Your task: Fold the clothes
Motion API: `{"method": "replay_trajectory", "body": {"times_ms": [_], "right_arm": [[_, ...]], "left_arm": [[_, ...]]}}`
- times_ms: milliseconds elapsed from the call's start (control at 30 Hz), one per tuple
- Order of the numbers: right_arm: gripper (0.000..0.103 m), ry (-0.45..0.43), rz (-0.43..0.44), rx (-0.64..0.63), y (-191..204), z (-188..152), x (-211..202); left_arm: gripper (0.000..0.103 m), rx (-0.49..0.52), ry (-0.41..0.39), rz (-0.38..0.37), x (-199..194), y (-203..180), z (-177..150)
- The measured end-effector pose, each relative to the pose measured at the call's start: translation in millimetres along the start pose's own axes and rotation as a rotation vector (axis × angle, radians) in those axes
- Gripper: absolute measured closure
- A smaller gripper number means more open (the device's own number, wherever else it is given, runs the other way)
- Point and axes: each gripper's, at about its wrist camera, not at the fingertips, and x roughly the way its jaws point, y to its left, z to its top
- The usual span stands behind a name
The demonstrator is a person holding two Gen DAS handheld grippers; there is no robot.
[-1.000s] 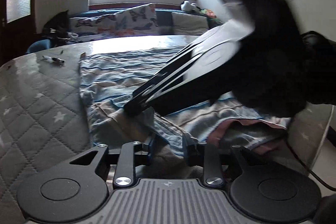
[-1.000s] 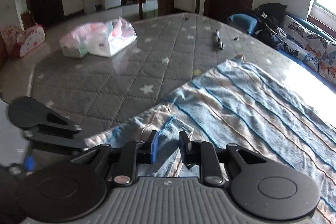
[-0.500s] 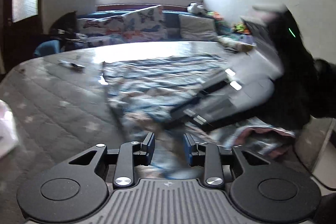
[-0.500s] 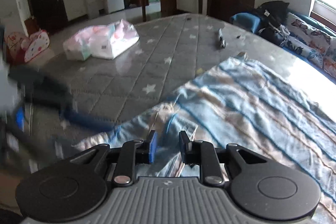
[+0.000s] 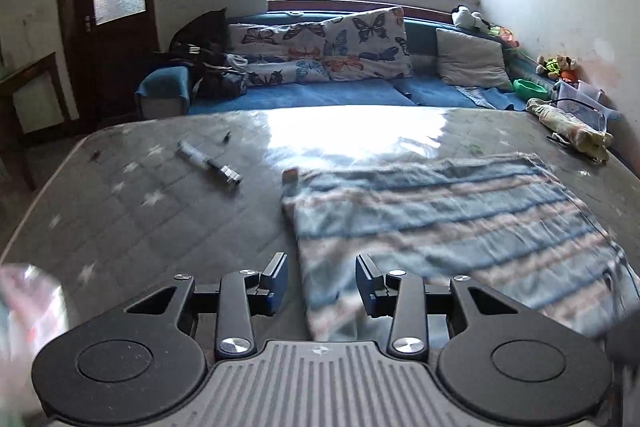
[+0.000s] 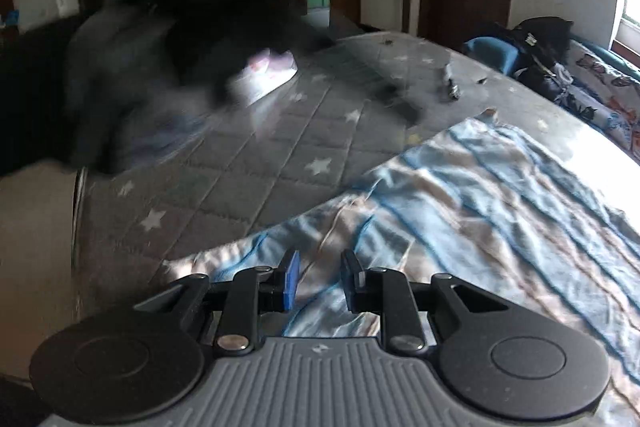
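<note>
A blue, white and pink striped garment [image 5: 440, 223] lies spread on the grey quilted mattress [image 5: 132, 227]. My left gripper [image 5: 322, 281] is open and empty, just above the garment's near left corner. In the right wrist view the same garment [image 6: 460, 195] fills the right half. My right gripper [image 6: 318, 281] is open and empty over its crumpled near edge. The left gripper and hand pass as a dark blur [image 6: 168, 67] at upper left of that view.
A marker pen [image 5: 208, 167] lies on the mattress left of the garment. A pink-white tissue pack [image 6: 268, 75] sits further back. A blue sofa with butterfly pillows [image 5: 340, 43] runs along the far side. A rolled cloth [image 5: 568, 131] lies at the right edge.
My left gripper has swung away from the near corner to the garment's left side and lifted; the right gripper no longer shows in its view. My right gripper has barely moved.
</note>
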Motion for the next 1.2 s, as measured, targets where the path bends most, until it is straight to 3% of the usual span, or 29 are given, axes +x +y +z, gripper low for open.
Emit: {"method": "replay_trajectory", "body": {"times_ms": [167, 200, 400, 633, 967, 1200], "right_arm": [[0.075, 0.002, 0.034, 0.014, -0.9, -7.6, 4.3], [0.075, 0.002, 0.039, 0.017, -1.7, -7.5, 4.2], [0.067, -0.003, 0.063, 0.017, -1.2, -7.5, 5.4], [0.067, -0.011, 0.087, 0.035, -6.0, -7.7, 4.4], [0.067, -0.01, 0.09, 0.039, -2.3, -8.2, 9.3], [0.067, -0.008, 0.069, 0.025, 0.1, -8.1, 6.4]], "left_arm": [[0.062, -0.035, 0.007, -0.125, 40.5, 2.2, 26.5], [0.057, -0.046, 0.015, -0.148, 48.9, 4.3, 29.9], [0.046, -0.087, 0.058, -0.167, 93.8, 19.1, 40.0], [0.043, -0.127, 0.103, -0.179, 143.4, 35.3, 51.4], [0.043, -0.051, 0.075, -0.027, 153.5, 32.0, 60.2], [0.043, 0.0, 0.078, -0.169, 106.6, 23.9, 46.9]]}}
